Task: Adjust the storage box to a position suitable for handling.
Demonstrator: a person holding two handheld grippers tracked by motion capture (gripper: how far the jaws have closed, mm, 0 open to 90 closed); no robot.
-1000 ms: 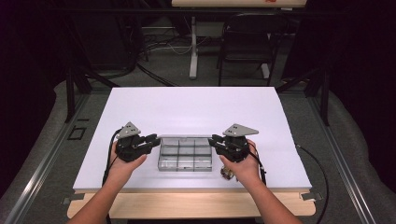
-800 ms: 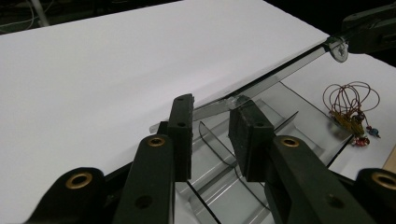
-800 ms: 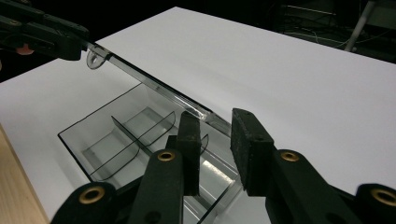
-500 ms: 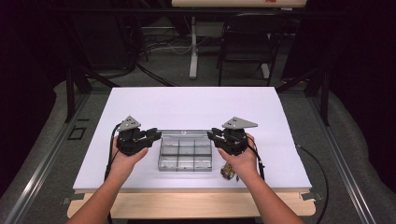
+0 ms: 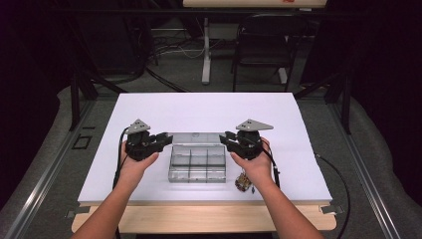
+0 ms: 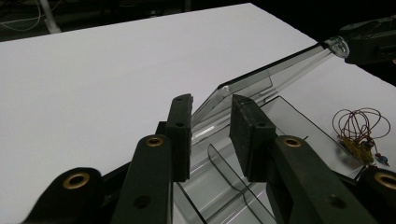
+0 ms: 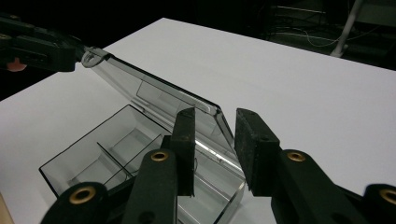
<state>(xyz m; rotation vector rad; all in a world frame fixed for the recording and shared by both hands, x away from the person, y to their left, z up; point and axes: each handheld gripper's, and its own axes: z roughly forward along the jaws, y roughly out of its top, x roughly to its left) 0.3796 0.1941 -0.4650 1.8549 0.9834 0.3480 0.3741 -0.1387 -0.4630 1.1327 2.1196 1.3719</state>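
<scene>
Left black two-jaw gripper [image 5: 161,139] and right black two-jaw gripper [image 5: 227,137]: matte black, brass-ringed pivot holes, grey three-cornered top plates, black cables trailing toward 6 o'clock. Forearms bare, no sleeves.

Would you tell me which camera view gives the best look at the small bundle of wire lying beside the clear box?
The left gripper view: the wire bundle shows as reddish loops with small yellow parts, lying on the white table beside the clear box. In the high view it is a tiny dark tangle by the right hand.
</scene>
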